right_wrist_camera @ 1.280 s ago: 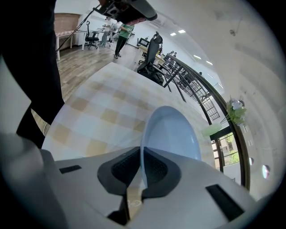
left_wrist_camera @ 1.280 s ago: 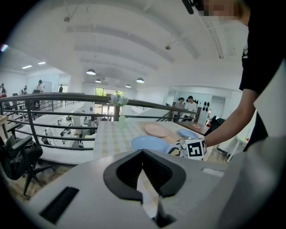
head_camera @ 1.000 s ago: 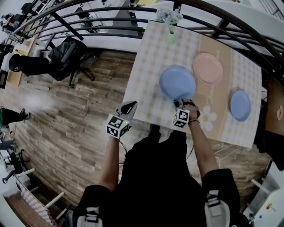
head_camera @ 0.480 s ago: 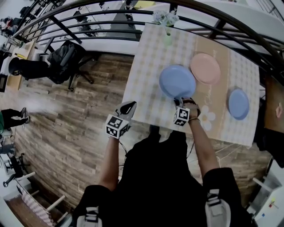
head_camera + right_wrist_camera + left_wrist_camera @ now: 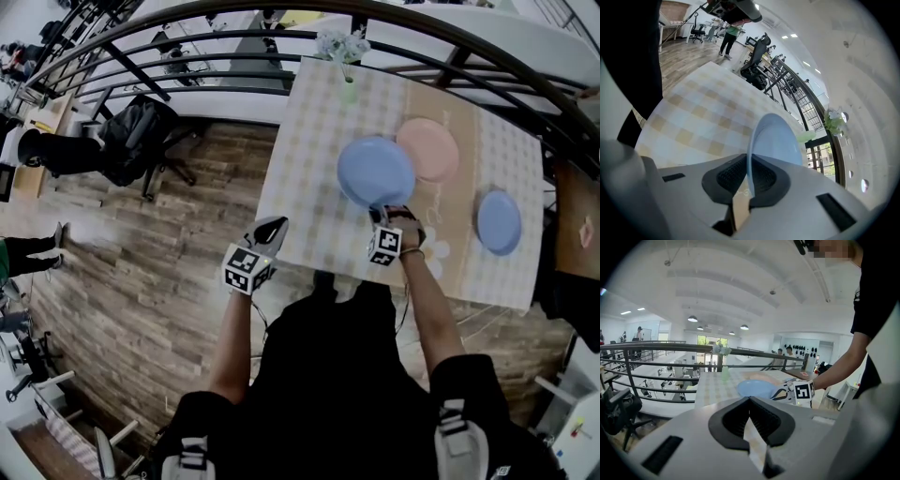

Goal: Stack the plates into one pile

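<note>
Step in hand: the right gripper (image 5: 380, 214) has its fingers clenched on the near rim of the large round pale-blue plate (image 5: 375, 171). To my eye this is the pick-up of the first plate for the pile.
Where that plate is: over the middle of the checked-cloth bench (image 5: 305, 159). From above, its right edge overlaps the left edge of the round pink plate (image 5: 433, 148).
Other plate: a small round blue plate (image 5: 498, 222) lies well apart, near the right side of the bench.
Left gripper: the left gripper (image 5: 270, 227) has its fingers pressed together on nothing. It sits off the bench's near left corner, over the wooden floor (image 5: 141, 244).
Next move: I'd expect the big blue plate to be carried across and set level on the pink one. Held by one edge it will want to droop, so the pinch must stay firm.
Hard to make out: I cannot tell whether the blue plate's far edge touches the cloth or rides clear of it. The right gripper view shows the plate almost edge-on, hiding the bench behind it. The small blue plate appears in neither gripper view.
</note>
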